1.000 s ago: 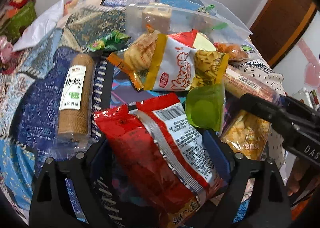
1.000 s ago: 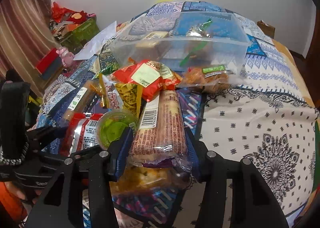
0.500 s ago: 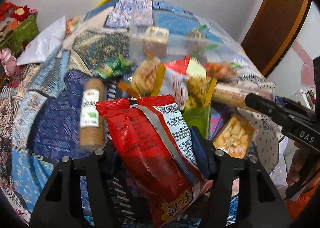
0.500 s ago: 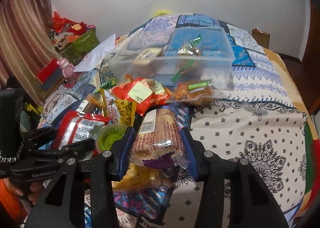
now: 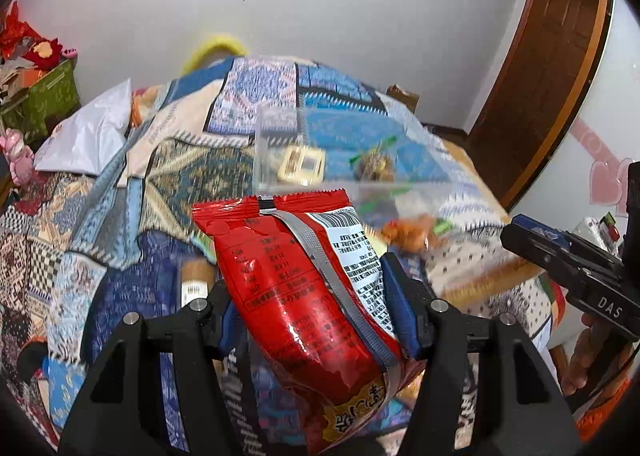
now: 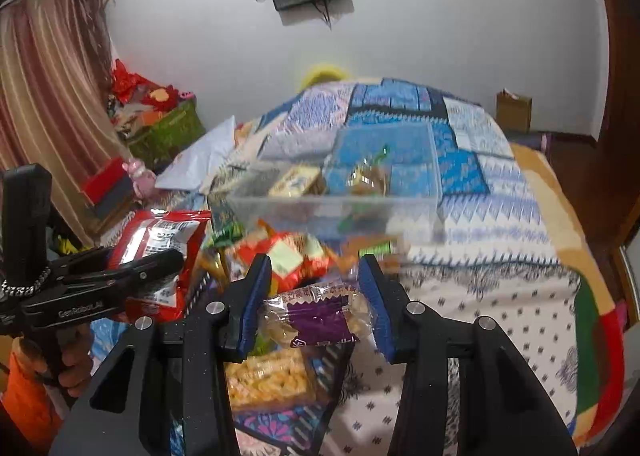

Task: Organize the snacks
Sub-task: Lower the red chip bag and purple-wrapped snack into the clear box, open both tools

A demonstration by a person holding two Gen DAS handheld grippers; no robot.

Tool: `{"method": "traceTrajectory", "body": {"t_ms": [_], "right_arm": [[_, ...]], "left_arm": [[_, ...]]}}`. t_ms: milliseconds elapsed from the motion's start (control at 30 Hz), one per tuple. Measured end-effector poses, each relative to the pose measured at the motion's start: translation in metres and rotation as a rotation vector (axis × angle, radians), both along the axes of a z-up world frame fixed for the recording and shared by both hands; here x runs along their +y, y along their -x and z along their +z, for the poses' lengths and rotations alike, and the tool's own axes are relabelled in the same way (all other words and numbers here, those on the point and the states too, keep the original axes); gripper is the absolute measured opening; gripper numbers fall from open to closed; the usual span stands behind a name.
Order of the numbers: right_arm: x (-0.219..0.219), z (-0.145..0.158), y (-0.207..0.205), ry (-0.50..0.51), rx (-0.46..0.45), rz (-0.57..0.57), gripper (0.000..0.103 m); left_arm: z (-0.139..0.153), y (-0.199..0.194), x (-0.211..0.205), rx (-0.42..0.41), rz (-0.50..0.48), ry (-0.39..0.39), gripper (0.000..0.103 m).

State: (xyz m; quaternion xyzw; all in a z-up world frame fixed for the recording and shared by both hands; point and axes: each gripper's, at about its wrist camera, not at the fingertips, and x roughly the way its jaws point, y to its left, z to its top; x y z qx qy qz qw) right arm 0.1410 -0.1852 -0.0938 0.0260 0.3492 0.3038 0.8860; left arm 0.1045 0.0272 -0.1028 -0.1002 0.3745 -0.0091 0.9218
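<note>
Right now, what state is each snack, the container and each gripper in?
Left gripper: jaws shut on the red foil snack bag.
Red foil snack bag: sealed, lifted off the bed.
Right gripper: jaws shut on the clear purple-labelled cracker pack.
Clear purple-labelled cracker pack: sealed, lifted.
Clear plastic storage box: open-topped, holding two snacks.
Yellow cracker packet: lying on the bed.

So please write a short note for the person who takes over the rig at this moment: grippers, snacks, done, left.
Left gripper: shut on the red snack bag, lifted off the bed.
Right gripper: shut on a clear biscuit pack with a purple end, also lifted.
Clear plastic bin stands ahead on the patchwork bedspread; two small snacks already lie inside.
Left: put both held packs into the bin, then the loose pile in front of it and the yellow cracker pack.
</note>
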Motion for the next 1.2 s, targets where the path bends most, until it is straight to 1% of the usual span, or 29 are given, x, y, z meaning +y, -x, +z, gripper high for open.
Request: {"method": "traceTrajectory", "body": {"t_ms": [333, 533, 633, 767, 833, 900, 967, 1033, 1200], "right_arm": [[0.009, 0.029, -0.031, -0.028, -0.083, 0.006, 0.042], [0.011, 0.046, -0.059, -0.04, -0.136, -0.024, 0.042], [0.01, 0.051, -0.076, -0.045, -0.154, -0.048, 0.042], [0.007, 0.049, -0.095, -0.034, -0.152, -0.077, 0.042], [0.006, 0.044, -0.107, -0.024, -0.139, -0.087, 0.042], [0.007, 0.036, -0.117, -0.004, -0.122, -0.089, 0.042], [0.01, 0.027, -0.126, 0.02, -0.096, -0.083, 0.042], [0.012, 0.017, -0.133, 0.045, -0.074, -0.073, 0.042], [0.018, -0.003, -0.148, 0.089, -0.026, -0.053, 0.042]], "left_arm": [[0.027, -0.034, 0.008, -0.074, 0.005, 0.006, 0.061], [0.035, -0.064, 0.01, -0.098, 0.009, 0.0, 0.061], [0.035, -0.085, 0.012, -0.103, 0.012, -0.009, 0.061], [0.027, -0.115, 0.013, -0.088, 0.011, -0.012, 0.061], [0.02, -0.13, 0.011, -0.082, 0.014, -0.031, 0.061], [0.013, -0.143, 0.009, -0.074, 0.018, -0.044, 0.061], [0.002, -0.157, 0.006, -0.049, 0.019, -0.056, 0.061], [-0.009, -0.168, 0.002, -0.029, 0.004, -0.064, 0.061], [-0.032, -0.188, -0.013, 0.025, -0.035, -0.115, 0.061]]}}
